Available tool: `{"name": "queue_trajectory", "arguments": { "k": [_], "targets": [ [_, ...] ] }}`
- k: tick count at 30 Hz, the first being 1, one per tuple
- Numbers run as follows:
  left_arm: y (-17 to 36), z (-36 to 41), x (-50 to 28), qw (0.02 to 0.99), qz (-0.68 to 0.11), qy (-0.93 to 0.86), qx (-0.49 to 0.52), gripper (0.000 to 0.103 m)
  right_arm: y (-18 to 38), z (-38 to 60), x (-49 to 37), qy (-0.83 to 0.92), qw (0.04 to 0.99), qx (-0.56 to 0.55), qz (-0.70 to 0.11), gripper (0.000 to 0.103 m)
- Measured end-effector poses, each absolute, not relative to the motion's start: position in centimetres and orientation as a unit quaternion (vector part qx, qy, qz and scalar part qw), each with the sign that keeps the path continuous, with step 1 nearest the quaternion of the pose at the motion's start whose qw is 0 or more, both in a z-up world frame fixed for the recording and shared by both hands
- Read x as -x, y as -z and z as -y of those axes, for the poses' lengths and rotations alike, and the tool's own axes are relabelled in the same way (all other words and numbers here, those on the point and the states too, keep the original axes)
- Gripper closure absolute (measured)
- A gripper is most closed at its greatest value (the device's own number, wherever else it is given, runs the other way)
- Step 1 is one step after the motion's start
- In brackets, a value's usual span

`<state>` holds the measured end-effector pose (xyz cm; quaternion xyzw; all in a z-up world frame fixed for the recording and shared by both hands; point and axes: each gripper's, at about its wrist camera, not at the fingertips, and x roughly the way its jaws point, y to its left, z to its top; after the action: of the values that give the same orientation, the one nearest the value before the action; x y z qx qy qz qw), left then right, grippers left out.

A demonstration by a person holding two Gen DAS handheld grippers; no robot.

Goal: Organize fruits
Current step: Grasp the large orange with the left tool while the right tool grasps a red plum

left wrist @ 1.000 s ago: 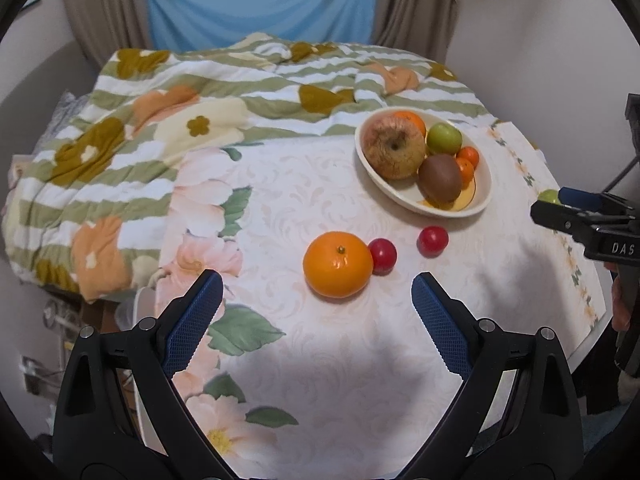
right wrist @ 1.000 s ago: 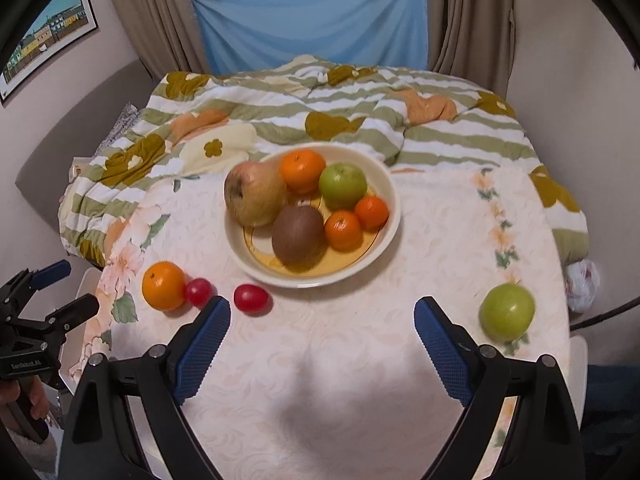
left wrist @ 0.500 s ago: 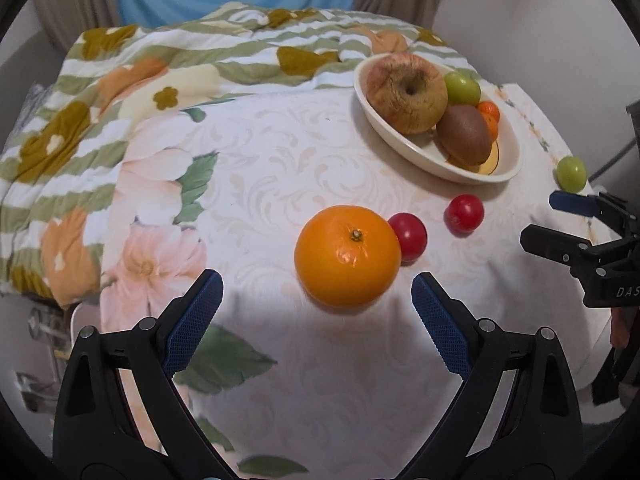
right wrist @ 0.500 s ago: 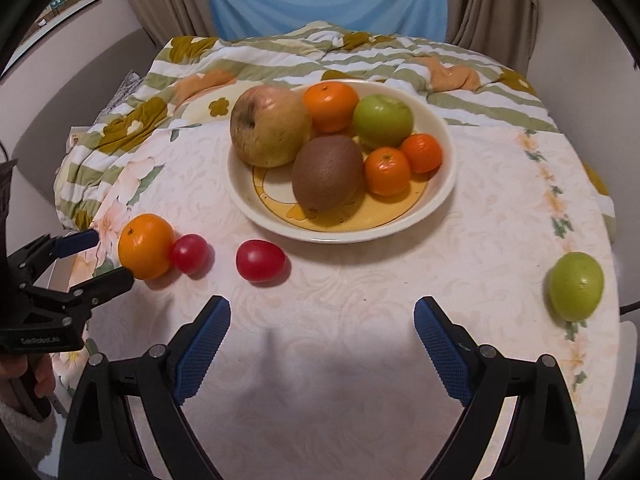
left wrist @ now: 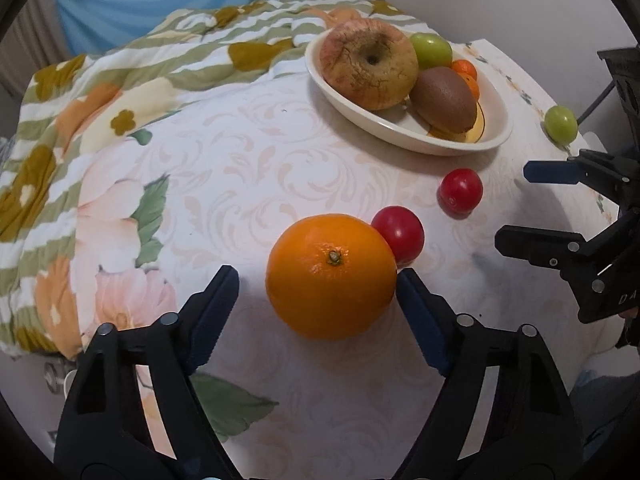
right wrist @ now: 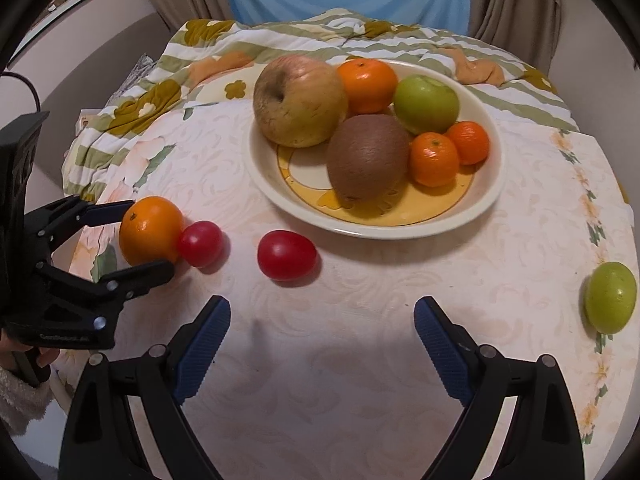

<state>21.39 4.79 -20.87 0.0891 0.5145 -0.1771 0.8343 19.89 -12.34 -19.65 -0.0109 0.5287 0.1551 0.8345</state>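
Note:
A loose orange [left wrist: 331,276] lies on the table between the open fingers of my left gripper [left wrist: 316,280]; the right pad [left wrist: 416,308] is at its side, the left pad stands apart. It also shows in the right wrist view [right wrist: 150,230]. Two small red fruits [left wrist: 399,233] [left wrist: 461,190] lie beside it. A cream bowl [right wrist: 486,200] holds an apple, kiwi, green fruit and several small oranges. A green fruit [right wrist: 610,297] lies at the right edge. My right gripper [right wrist: 322,322] is open and empty, in front of the red fruit [right wrist: 286,255].
A striped floral blanket [left wrist: 120,92] covers the far and left side of the round table [right wrist: 360,360]. The table edge runs close on the right, near the green fruit. Curtains and a wall stand behind.
My left gripper has moved forward and down until its fingers straddle the orange. My right gripper has moved closer to the bowl and the red fruits.

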Motion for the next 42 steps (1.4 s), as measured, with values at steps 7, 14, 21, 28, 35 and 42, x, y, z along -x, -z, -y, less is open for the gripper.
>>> {"name": "queue_trajectory", "arguments": {
  "k": [7, 14, 21, 28, 35, 42],
  "targets": [
    [21.2, -4.5, -21.3, 0.833, -0.511, 0.192, -0.086, 0.035, 20.1, 11.9, -20.5, -0.159, 0.831, 0.014, -0.533, 0.011],
    [21.2, -4.9, -21.0, 0.835, -0.511, 0.191, -0.07, 0.035, 20.1, 11.4, -20.7, -0.159, 0.835, 0.018, -0.526, 0.011],
    [21.2, -5.7, -20.6, 0.835, -0.515, 0.183, -0.062, 0.035, 20.1, 10.6, -21.2, -0.154, 0.838, 0.029, -0.523, 0.018],
    [21.1, -6.2, -20.3, 0.837, -0.518, 0.167, -0.05, 0.036, 20.4, 10.0, -21.8, -0.14, 0.84, 0.045, -0.522, 0.03],
    [21.2, -6.6, -20.1, 0.839, -0.521, 0.154, -0.031, 0.036, 20.9, 9.5, -21.9, -0.125, 0.842, 0.044, -0.522, 0.033],
    [21.2, -6.7, -19.7, 0.841, -0.521, 0.144, -0.016, 0.036, 20.8, 9.2, -22.0, -0.109, 0.849, 0.064, -0.514, 0.053]
  ]
}}
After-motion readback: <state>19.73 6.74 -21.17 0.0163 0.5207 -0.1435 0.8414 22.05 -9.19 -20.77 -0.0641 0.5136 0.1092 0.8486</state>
